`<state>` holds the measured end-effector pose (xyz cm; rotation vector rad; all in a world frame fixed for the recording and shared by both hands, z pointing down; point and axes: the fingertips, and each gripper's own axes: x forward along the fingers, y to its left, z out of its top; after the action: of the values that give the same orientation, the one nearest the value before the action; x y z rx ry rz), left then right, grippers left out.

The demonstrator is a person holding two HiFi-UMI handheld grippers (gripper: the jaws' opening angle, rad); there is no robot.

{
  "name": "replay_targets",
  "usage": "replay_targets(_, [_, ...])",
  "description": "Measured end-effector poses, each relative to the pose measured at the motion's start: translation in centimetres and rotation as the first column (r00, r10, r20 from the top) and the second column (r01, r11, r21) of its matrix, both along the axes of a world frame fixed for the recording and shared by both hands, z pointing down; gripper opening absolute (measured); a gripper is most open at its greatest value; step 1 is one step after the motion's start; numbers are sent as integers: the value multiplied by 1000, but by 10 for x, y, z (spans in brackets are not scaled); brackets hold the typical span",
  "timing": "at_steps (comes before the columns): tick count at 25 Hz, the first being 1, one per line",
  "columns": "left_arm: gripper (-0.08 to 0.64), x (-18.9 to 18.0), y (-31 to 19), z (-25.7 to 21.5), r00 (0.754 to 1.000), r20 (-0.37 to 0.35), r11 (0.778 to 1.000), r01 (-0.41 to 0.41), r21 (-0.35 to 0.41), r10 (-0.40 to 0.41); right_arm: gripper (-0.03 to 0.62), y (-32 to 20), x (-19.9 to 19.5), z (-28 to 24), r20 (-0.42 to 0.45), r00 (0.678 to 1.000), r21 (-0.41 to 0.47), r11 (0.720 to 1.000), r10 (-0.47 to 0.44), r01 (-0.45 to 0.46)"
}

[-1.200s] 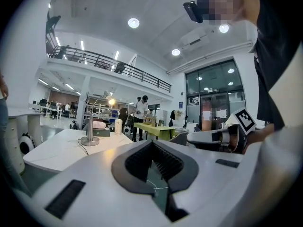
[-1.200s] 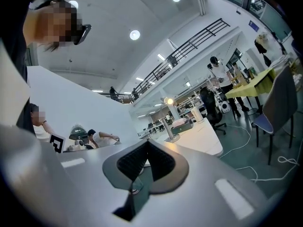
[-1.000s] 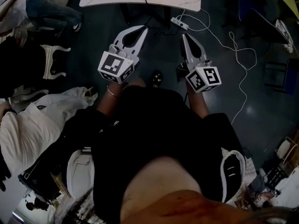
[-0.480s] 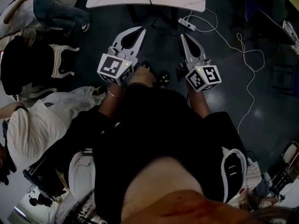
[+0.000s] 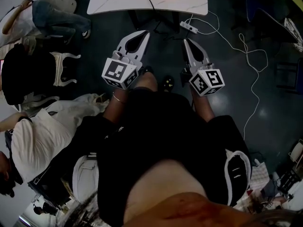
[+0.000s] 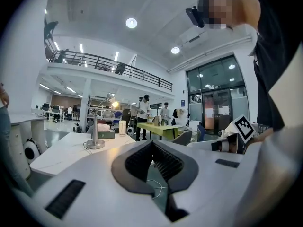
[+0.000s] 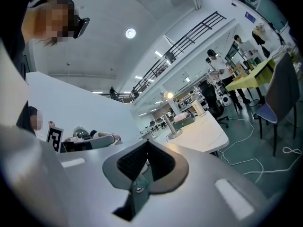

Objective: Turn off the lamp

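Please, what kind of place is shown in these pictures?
Probably a large open lab or office hall: a railed upper gallery, a glass wall, and people standing at a work table beyond the white table with the lit lamp.

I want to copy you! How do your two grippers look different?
The left gripper lies flat and shows its wide dark opening; the right gripper is turned partly sideways and looks narrower. The left gripper slants rightward, the right gripper leftward. Both are shut and empty.
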<state>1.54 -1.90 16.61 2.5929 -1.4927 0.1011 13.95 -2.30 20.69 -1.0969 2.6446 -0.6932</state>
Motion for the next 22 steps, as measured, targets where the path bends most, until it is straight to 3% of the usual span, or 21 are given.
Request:
replay_targets(8, [6,-33,-11,29,1000,-13,998,-1,-67,0,0,-18,-31,7,-71,997,-17,1000,-15,14])
replay_targets(22, [6,-90,-57,56,997,-76,997,-34,-73,28,0,-59,-73,29,-152,988,-11,999,34,-36])
